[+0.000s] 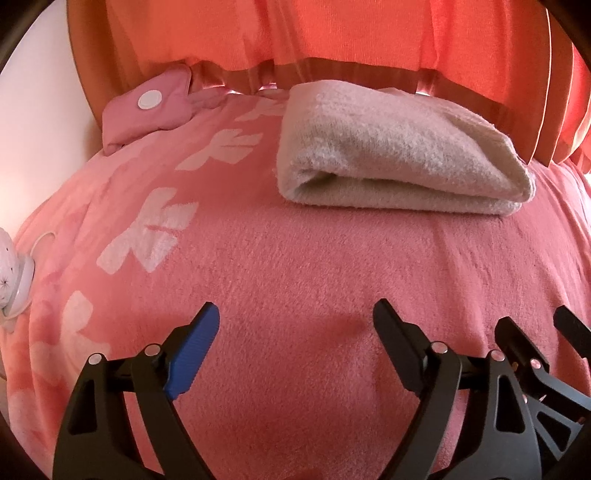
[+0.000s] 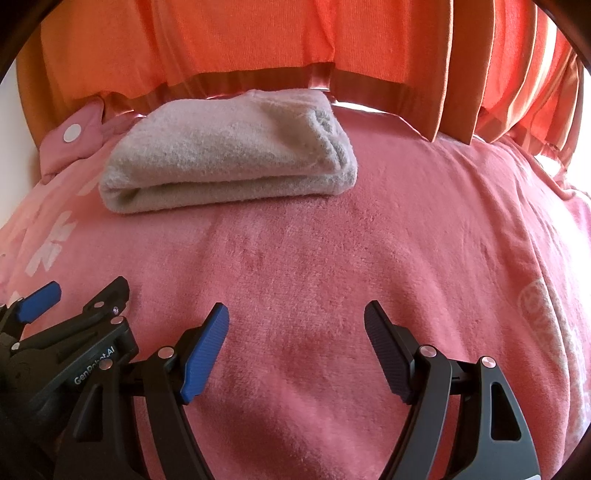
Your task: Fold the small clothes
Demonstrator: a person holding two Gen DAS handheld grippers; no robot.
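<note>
A cream fuzzy cloth [image 1: 399, 147] lies folded into a thick rectangle at the far side of the pink blanket [image 1: 295, 266]; it also shows in the right wrist view [image 2: 229, 155]. My left gripper [image 1: 297, 317] is open and empty, low over the bare blanket, well short of the cloth. My right gripper [image 2: 295, 317] is open and empty too, beside the left one. The right gripper's fingers [image 1: 517, 332] show at the left view's right edge, and the left gripper [image 2: 79, 295] shows at the right view's left edge.
A small pink padded item with a white round patch [image 1: 151, 103] lies at the far left, also in the right wrist view [image 2: 72, 134]. Orange curtains [image 1: 314, 33] hang behind the blanket. A white object [image 1: 11, 266] sits at the left edge.
</note>
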